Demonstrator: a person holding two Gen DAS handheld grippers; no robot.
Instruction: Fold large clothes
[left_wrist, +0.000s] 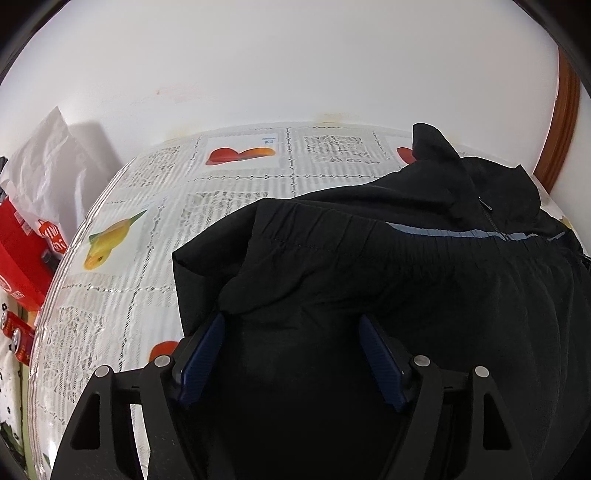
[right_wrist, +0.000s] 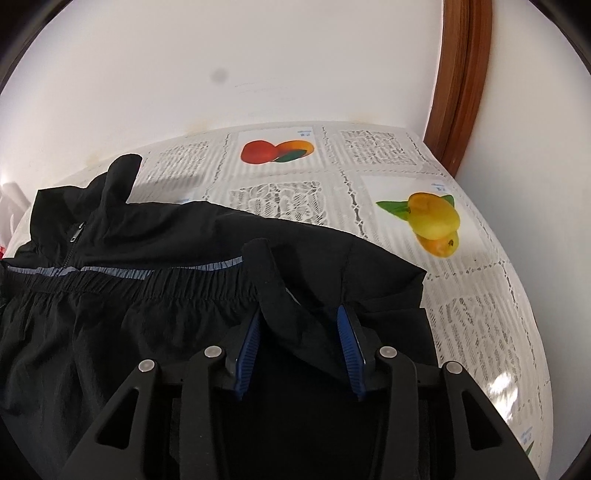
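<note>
Thin black zip jacket w/ grey stripe (left_wrist: 369, 258) on lace fruit-print tabletop (left_wrist: 155, 236), right under both. Left gripper (left_wrist: 291, 325) wide open, empty. Right gripper (right_wrist: 299, 317) half open, loose fold between, not pinched. Soft, light, slippy; grab hem corners.

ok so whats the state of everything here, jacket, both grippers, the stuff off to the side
black jacket: part folded on the table, hem brought up over the chest, collar standing, zip closed at the top
left gripper: jaws wide apart, fabric between them, pads not pressing
right gripper: jaws apart, a ridge of fabric between them, not pinched
tablecloth: spread flat
red box: beside the table, closed
</note>
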